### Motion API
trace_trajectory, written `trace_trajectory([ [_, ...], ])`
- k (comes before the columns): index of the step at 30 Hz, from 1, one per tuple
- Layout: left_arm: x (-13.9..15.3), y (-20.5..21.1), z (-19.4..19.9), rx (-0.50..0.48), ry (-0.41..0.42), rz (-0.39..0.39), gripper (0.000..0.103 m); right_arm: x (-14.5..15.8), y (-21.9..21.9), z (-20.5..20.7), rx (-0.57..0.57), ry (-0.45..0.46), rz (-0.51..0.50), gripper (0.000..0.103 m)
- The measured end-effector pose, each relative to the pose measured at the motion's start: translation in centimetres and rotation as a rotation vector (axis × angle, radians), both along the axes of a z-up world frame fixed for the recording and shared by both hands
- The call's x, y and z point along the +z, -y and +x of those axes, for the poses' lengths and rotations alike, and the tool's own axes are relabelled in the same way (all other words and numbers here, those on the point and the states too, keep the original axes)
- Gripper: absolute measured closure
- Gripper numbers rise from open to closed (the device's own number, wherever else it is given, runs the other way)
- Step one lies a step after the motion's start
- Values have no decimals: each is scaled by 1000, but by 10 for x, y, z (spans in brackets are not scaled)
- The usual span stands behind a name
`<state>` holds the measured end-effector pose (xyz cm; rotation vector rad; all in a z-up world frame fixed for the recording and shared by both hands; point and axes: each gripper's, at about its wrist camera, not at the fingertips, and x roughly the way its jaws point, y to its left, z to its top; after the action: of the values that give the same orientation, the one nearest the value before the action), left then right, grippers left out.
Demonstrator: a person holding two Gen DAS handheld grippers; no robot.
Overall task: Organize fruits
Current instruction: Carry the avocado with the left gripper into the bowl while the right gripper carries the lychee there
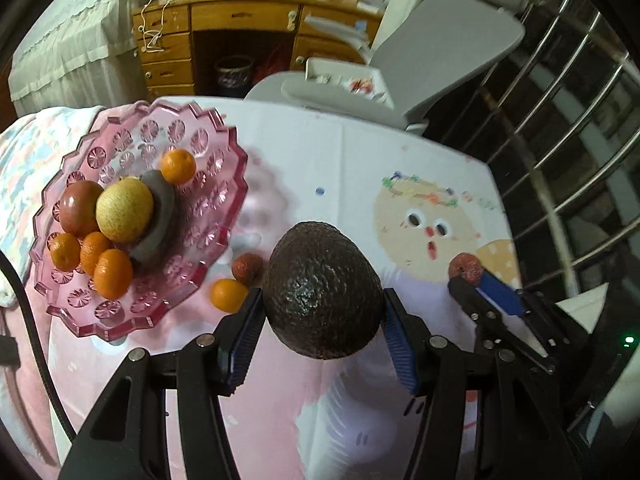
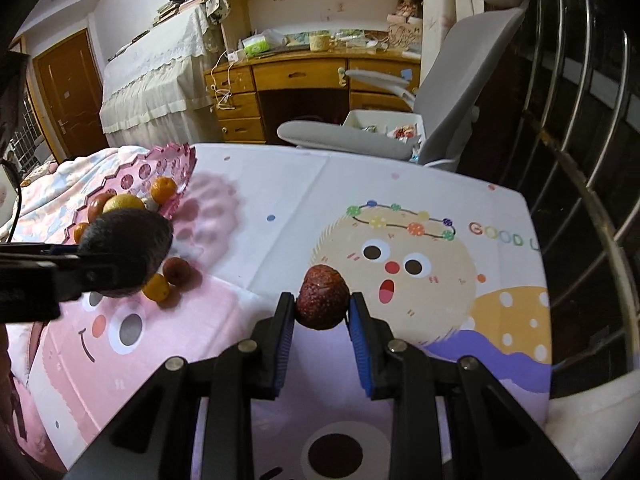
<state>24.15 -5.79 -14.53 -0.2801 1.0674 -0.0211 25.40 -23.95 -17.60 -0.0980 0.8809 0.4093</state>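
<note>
Left gripper: clamped on avocado, frame centre.
Right gripper: fingers pinching red fruit, frame centre.
Plate: upper left, holding oranges, apple.
Loose orange, date: on cloth just beside plate.

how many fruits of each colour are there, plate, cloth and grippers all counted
orange: 5 (4 on the pink plate, 1 on the cloth)
dark red: 3
yellow-green: 1
dark brown avocado: 1
total: 10

"GOOD" on the cartoon tablecloth
</note>
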Motion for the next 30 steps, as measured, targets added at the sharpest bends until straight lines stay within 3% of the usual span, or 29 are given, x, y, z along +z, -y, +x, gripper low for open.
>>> trace_trajectory([
  [9,41,-49,-22,-40,97,-38,47,31,-35,-27,-19,40,6,75],
  [18,69,-114,-26,-110,160,3,47,48,-106,-49,-40,57,43,75],
  [24,73,-159,-12,-168,181,35,47,50,-149,-53,-71,64,73,75],
  [30,58,-201,12,-206,163,30,47,44,-194,-54,-116,71,79,75],
])
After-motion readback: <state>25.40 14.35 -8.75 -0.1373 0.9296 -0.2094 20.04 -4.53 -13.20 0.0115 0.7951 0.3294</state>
